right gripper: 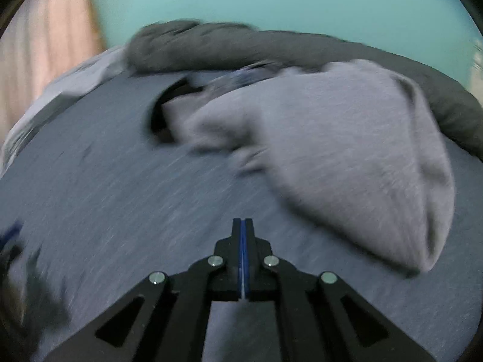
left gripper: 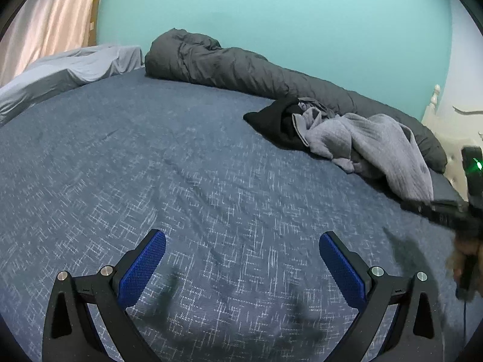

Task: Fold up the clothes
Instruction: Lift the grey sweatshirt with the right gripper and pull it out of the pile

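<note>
Short of the grey garment (right gripper: pixel 347 157), your right gripper (right gripper: pixel 242 226) is clenched empty — arrive like that and it just shoves cloth; left gripper (left gripper: pixel 241 250) gapes, released.

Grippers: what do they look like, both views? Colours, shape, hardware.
The left gripper and the right gripper match: black plastic linkage arms with triangular cutouts, round silver pivot bolts, and blue textured pads on the fingers. In the left view the right unit shows a green light and a thin dark cable.

A rolled dark grey duvet (left gripper: pixel 241 66) lies along the teal wall (left gripper: pixel 271 9).
</note>
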`<control>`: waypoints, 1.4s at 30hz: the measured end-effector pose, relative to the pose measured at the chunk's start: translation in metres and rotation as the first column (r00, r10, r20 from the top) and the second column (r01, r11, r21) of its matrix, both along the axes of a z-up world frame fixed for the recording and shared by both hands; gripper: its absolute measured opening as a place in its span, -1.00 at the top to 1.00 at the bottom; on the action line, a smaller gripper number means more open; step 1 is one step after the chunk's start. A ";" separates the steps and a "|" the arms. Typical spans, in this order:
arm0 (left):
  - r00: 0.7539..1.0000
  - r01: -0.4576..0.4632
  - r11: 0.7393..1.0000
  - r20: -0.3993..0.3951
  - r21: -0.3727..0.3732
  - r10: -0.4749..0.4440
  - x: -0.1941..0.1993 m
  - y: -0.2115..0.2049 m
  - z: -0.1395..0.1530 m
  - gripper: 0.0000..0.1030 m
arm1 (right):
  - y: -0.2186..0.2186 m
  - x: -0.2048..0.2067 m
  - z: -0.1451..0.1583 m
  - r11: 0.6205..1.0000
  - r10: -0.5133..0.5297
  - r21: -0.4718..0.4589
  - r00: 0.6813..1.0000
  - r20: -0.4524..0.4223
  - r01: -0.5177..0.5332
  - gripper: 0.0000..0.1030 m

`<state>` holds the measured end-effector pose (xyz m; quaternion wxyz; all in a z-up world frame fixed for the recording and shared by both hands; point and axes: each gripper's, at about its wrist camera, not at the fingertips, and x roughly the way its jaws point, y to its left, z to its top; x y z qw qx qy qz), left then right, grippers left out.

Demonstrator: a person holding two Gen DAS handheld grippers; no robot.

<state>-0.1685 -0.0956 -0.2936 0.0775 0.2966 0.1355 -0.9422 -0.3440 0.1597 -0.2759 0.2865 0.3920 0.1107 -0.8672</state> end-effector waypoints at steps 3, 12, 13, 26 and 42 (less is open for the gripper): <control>1.000 0.004 1.000 0.003 -0.001 -0.004 0.002 0.000 -0.002 -1.00 | -0.006 0.020 -0.005 0.999 0.024 0.041 1.000 0.001 -0.024 1.00; 1.000 0.000 1.000 0.017 0.010 0.000 -0.002 -0.007 -0.003 -1.00 | 0.046 -0.064 0.018 0.931 -0.343 0.097 0.935 -0.093 0.352 -0.68; 1.000 0.002 1.000 0.020 0.010 -0.002 -0.002 -0.007 -0.004 -1.00 | 0.049 -0.072 0.019 0.918 -0.372 0.096 0.920 -0.121 0.384 -0.67; 0.999 0.011 1.000 0.033 0.000 -0.011 -0.007 -0.004 -0.011 -1.00 | 0.000 -0.159 -0.010 0.905 -0.401 0.122 0.913 -0.074 0.407 -0.64; 1.000 0.011 1.000 0.018 0.006 -0.012 -0.003 -0.001 -0.007 -1.00 | 0.013 -0.045 0.006 0.991 -0.131 0.016 0.991 -0.035 0.131 0.80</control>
